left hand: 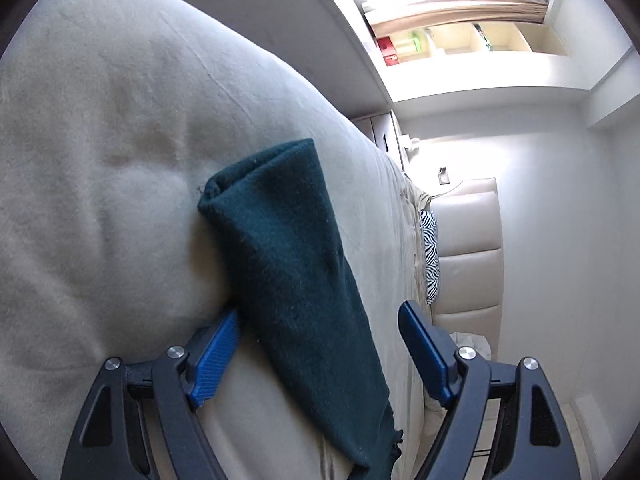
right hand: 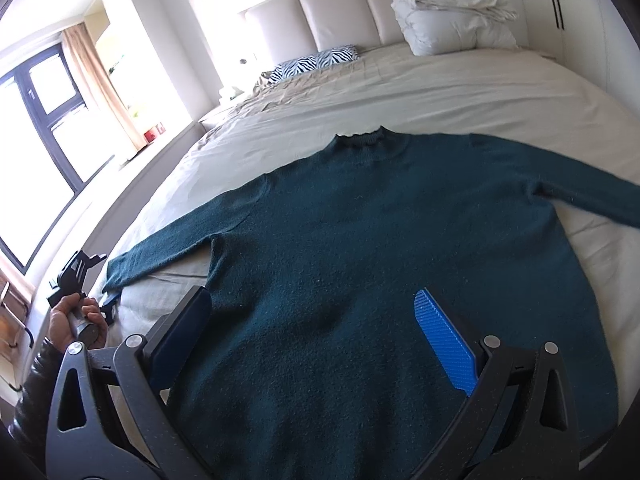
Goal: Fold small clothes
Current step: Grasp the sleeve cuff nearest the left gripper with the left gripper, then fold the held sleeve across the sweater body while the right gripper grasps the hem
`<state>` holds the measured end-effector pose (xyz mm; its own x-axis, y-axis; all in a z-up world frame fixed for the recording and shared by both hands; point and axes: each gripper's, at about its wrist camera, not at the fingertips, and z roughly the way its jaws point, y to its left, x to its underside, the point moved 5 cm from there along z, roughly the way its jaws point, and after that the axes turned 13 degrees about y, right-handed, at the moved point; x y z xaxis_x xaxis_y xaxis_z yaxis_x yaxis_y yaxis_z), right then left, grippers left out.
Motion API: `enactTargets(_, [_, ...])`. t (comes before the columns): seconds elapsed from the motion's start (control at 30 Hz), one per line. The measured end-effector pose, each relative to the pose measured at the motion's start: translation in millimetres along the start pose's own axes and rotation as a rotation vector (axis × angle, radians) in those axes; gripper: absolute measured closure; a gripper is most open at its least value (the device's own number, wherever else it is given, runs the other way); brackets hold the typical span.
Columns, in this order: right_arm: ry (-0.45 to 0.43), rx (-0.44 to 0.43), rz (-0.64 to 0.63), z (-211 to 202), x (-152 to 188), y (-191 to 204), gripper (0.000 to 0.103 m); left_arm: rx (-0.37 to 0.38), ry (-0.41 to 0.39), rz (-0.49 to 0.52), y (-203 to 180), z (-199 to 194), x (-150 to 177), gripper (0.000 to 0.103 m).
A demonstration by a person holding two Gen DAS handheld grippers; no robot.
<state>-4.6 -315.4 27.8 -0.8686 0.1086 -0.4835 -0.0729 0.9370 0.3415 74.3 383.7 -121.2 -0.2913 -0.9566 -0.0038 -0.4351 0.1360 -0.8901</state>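
A dark green sweater (right hand: pixel 360 248) lies flat on the bed, collar toward the headboard, both sleeves spread out. My right gripper (right hand: pixel 316 320) is open above its lower body, fingers apart over the fabric. My left gripper (left hand: pixel 320 328) is open around the left sleeve (left hand: pixel 288 248), its cuff end pointing away; one blue finger (left hand: pixel 218 356) presses into the bed beside the sleeve, the other (left hand: pixel 424 348) is off the bed edge. The left gripper also shows in the right wrist view (right hand: pixel 106 304), held in a hand at the sleeve cuff (right hand: pixel 120 272).
The beige bed sheet (right hand: pixel 400 96) covers the bed. A zebra-print pillow (right hand: pixel 316 62) and a folded white duvet (right hand: pixel 448 16) lie by the padded headboard (right hand: pixel 332 12). A window (right hand: pixel 36 100) and a sill are on the left.
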Motion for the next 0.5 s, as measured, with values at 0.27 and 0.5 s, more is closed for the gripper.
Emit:
enactTargets(0.27, [0.003, 0.001, 0.03, 8.0, -3.6, -23.1, 0.02, -0.148, 0.007, 0.097, -22.9, 24.5, 1.3, 0.095])
enactTargets(0.5, [0.036, -0.03, 0.099, 12.7, -3.6, -58.6, 0.054, -0.289, 0.122, 0.769, -172.7, 82.2, 147.3, 0.095])
